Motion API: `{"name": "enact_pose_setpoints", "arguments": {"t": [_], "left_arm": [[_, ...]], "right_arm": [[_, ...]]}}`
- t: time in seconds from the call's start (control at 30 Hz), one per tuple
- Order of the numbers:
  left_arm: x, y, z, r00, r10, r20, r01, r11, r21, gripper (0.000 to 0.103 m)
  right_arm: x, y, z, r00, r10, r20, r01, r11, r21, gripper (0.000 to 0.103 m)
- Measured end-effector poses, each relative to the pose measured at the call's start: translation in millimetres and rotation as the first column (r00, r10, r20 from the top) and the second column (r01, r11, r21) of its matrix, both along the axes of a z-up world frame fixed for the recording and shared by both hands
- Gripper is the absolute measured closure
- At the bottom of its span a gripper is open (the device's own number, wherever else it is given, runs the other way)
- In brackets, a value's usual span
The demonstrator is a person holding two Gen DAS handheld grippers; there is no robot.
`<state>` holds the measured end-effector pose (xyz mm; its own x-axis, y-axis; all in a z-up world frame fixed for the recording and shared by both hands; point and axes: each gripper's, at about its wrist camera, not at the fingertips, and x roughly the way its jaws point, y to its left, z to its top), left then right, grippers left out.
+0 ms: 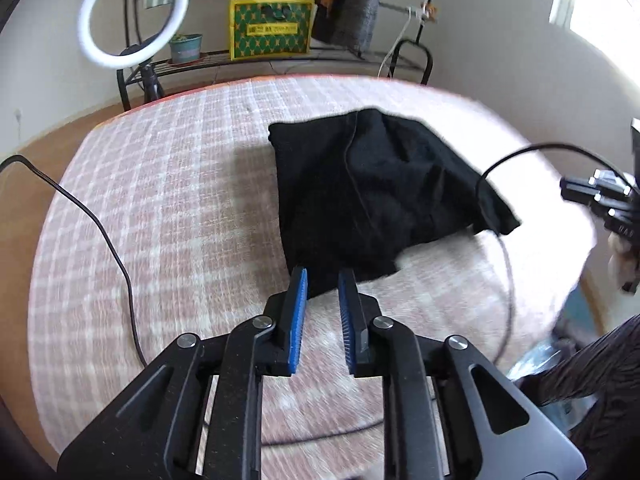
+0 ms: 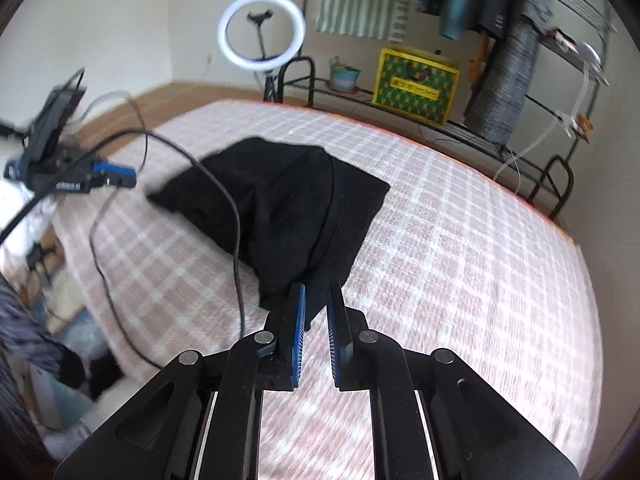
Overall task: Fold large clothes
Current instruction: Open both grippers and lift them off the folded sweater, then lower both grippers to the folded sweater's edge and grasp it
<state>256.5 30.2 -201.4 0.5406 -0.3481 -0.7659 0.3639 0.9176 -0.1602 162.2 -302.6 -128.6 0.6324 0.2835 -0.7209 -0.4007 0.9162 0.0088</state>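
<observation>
A black garment (image 1: 372, 192) lies in a folded heap on a pink and white checked bed cover (image 1: 168, 184). It also shows in the right wrist view (image 2: 288, 204). My left gripper (image 1: 323, 278) is open and empty, just short of the garment's near edge. My right gripper (image 2: 316, 292) is open and empty, its tips over the garment's near corner. The left gripper also appears at the left of the right wrist view (image 2: 120, 174). Part of the right gripper shows at the right edge of the left wrist view (image 1: 608, 196). Both views are motion blurred.
Black cables (image 1: 116, 256) trail across the bed, one over the garment (image 2: 236, 216). A ring light (image 1: 134, 14), a yellow and green box (image 1: 270, 28), a plant pot (image 1: 185, 48) and a clothes rack (image 2: 508, 48) stand behind the bed.
</observation>
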Motion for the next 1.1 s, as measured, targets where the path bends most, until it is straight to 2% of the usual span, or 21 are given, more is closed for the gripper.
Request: {"name": "enact_pose_setpoints", "arguments": {"t": [0.07, 0.1, 0.17, 0.23, 0.3, 0.37, 0.43, 0.5, 0.6, 0.67, 0.77, 0.83, 0.9, 1.0, 1.03, 1.07, 1.1], "left_arm": [[-8, 9, 9, 1.0, 0.029, 0.005, -0.028, 0.998, -0.049, 0.065], [-9, 12, 11, 0.999, 0.04, 0.001, -0.04, 0.997, -0.069, 0.06], [-8, 22, 11, 0.996, 0.079, -0.04, -0.084, 0.988, -0.127, 0.059], [-6, 29, 10, 0.991, 0.109, -0.074, -0.12, 0.98, -0.162, 0.059], [-6, 36, 21, 0.988, 0.139, -0.071, -0.151, 0.968, -0.199, 0.059], [-12, 42, 43, 0.987, 0.16, -0.033, -0.164, 0.962, -0.219, 0.059], [-20, 45, 69, 0.986, 0.164, 0.028, -0.153, 0.962, -0.226, 0.059], [-34, 48, 104, 0.983, 0.159, 0.094, -0.135, 0.964, -0.229, 0.059], [-55, 51, 158, 0.975, 0.15, 0.165, -0.11, 0.967, -0.23, 0.059], [-68, 53, 191, 0.965, 0.148, 0.215, -0.096, 0.967, -0.234, 0.059], [-82, 53, 235, 0.952, 0.138, 0.274, -0.074, 0.97, -0.231, 0.059], [-88, 53, 252, 0.944, 0.138, 0.3, -0.072, 0.972, -0.222, 0.058], [-93, 54, 266, 0.935, 0.142, 0.324, -0.073, 0.974, -0.216, 0.055], [-92, 55, 272, 0.94, 0.138, 0.311, -0.069, 0.973, -0.221, 0.053], [-91, 55, 271, 0.937, 0.145, 0.318, -0.078, 0.974, -0.215, 0.053], [-89, 55, 266, 0.941, 0.15, 0.303, -0.083, 0.971, -0.222, 0.048], [-83, 55, 256, 0.953, 0.145, 0.265, -0.081, 0.968, -0.238, 0.045]], "right_arm": [[-10, -13, 11, 0.999, -0.036, -0.007, 0.037, 0.994, 0.105, 0.09], [-15, -19, 16, 0.999, -0.05, -0.009, 0.051, 0.985, 0.162, 0.086], [-26, -33, 28, 0.997, -0.076, -0.001, 0.073, 0.956, 0.283, 0.081], [-37, -43, 41, 0.994, -0.104, 0.028, 0.087, 0.925, 0.37, 0.081], [-51, -56, 58, 0.988, -0.131, 0.081, 0.081, 0.889, 0.451, 0.081], [-70, -66, 81, 0.973, -0.163, 0.163, 0.063, 0.868, 0.492, 0.081], [-88, -74, 105, 0.95, -0.191, 0.247, 0.043, 0.863, 0.503, 0.08], [-101, -80, 128, 0.931, -0.209, 0.301, 0.035, 0.868, 0.495, 0.076], [-117, -87, 165, 0.901, -0.224, 0.372, 0.026, 0.883, 0.469, 0.075], [-124, -90, 187, 0.884, -0.225, 0.41, 0.013, 0.888, 0.459, 0.074], [-134, -92, 215, 0.851, -0.245, 0.465, 0.024, 0.901, 0.433, 0.068], [-132, -94, 228, 0.836, -0.249, 0.489, 0.028, 0.91, 0.415, 0.068], [-130, -98, 234, 0.84, -0.256, 0.478, 0.032, 0.903, 0.428, 0.067], [-117, -103, 230, 0.852, -0.28, 0.443, 0.067, 0.897, 0.437, 0.067], [-110, -103, 227, 0.859, -0.283, 0.426, 0.084, 0.9, 0.429, 0.067], [-109, -104, 222, 0.87, -0.282, 0.405, 0.097, 0.902, 0.421, 0.067], [-99, -103, 213, 0.893, -0.266, 0.363, 0.101, 0.905, 0.414, 0.065]]}}
